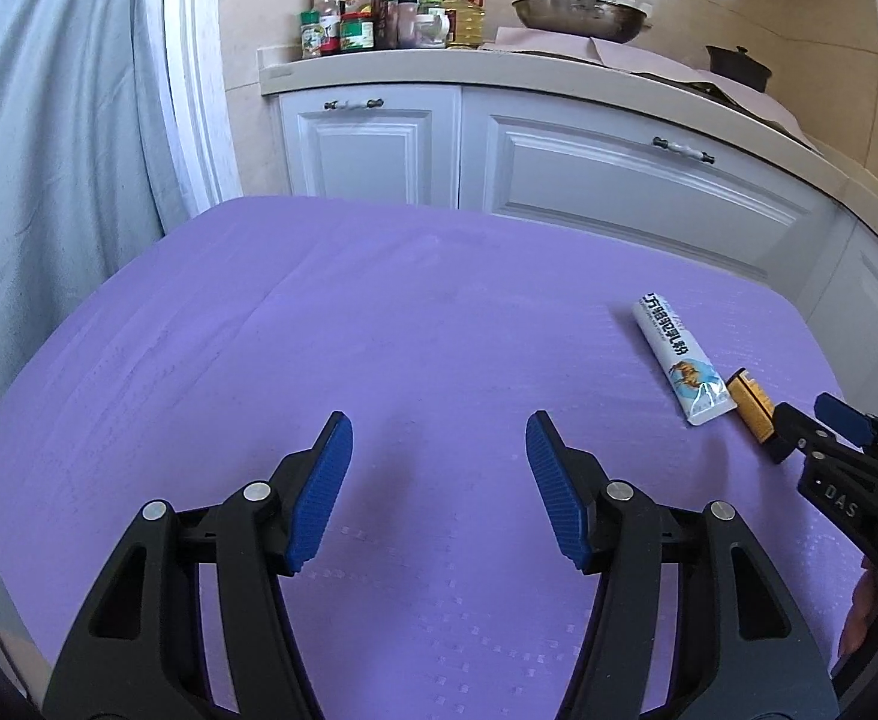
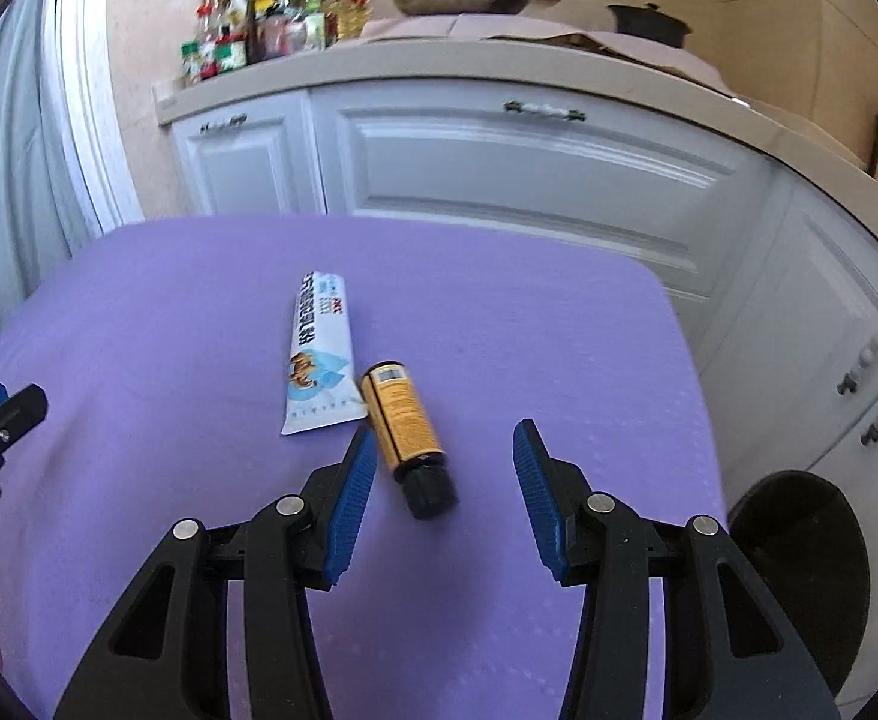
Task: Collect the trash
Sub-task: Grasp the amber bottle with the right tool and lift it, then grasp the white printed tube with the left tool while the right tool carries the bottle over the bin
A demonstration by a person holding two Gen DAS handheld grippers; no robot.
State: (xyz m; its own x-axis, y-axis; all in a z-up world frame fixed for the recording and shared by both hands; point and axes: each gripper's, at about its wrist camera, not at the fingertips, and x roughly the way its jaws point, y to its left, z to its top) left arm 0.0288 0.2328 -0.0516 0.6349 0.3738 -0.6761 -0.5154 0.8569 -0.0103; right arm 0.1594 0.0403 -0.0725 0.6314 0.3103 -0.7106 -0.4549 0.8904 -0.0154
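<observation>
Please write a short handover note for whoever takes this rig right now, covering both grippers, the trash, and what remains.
Left gripper: open, empty, over bare purple cloth.
Right gripper: open; the small yellow-labelled bottle lies between its fingers, not gripped.
White sachet lies flat on the cloth beside the bottle.
Dark round bin sits on the floor off the table's right edge.
Done: nothing collected that these views show.
Left: probably close on the bottle, bin it, then take the sachet.

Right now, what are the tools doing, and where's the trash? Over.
Both tools open: left tool over bare mat, right tool around the small bottle, not pinching. White packet beside it. Nothing in the way.
</observation>
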